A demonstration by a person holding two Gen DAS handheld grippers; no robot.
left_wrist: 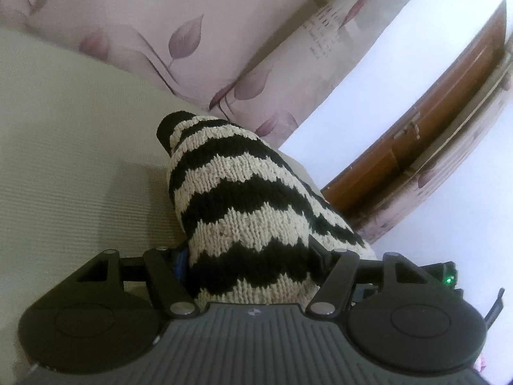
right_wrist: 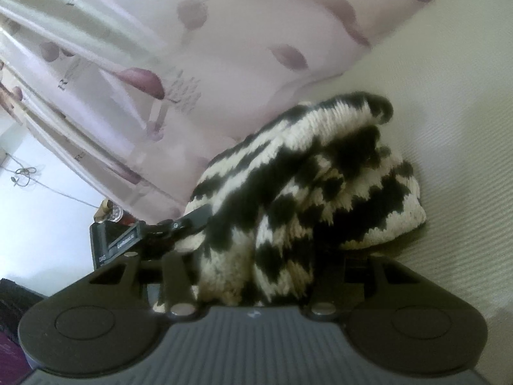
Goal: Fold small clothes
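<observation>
While both claws are clamping the striped knit [left_wrist: 237,199], left claw [left_wrist: 250,256] and right claw [right_wrist: 256,263] are holding it just above the bed [left_wrist: 64,160], apparently mid-fold; next, laying it flat.

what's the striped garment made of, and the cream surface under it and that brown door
Striped garment: chunky knitted yarn, probably wool or acrylic; individual stitches show in the black and cream zigzag bands, matte and fuzzy. Both grippers are shut on it.
Cream surface: woven fabric with fine ribbed lines, matte, seemingly a mattress or cushion cover.
Brown door: looks like varnished wood, slightly glossy, with a metal latch.
</observation>
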